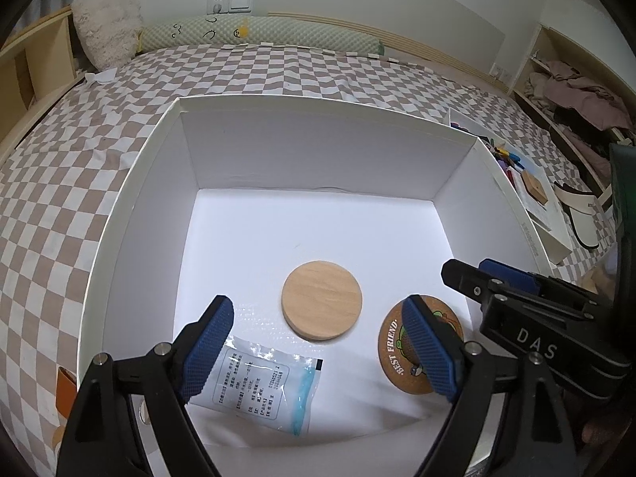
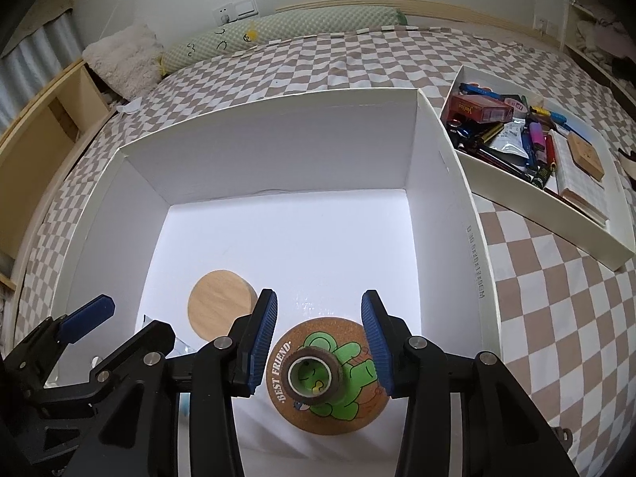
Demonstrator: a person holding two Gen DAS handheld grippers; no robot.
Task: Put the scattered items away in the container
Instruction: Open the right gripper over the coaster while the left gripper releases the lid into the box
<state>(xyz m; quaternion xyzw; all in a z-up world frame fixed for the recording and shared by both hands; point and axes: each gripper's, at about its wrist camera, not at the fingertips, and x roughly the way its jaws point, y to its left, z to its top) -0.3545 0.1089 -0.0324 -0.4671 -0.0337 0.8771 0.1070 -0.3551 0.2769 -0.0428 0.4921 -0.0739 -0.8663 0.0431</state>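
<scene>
A big white box (image 1: 131,183) (image 2: 453,183) stands on the checkered bed. Inside lie a round wooden disc (image 1: 322,306) (image 2: 220,302), a clear printed packet (image 1: 258,389) and a cork "BEST FRIEND" coaster (image 1: 391,353) (image 2: 330,405). A small brown tape roll (image 2: 314,377) rests on the coaster, between the fingers of my right gripper (image 2: 324,342), which is open and not touching it. My left gripper (image 1: 318,353) is open and empty above the packet and disc. The right gripper also shows in the left wrist view (image 1: 489,274).
A shallow white tray (image 2: 516,194) full of pens, a red box and notebooks sits right of the box; it also shows in the left wrist view (image 1: 556,238). A long green pillow (image 1: 258,35) and a fluffy cushion (image 1: 107,28) lie at the headboard. Wooden shelves flank the bed.
</scene>
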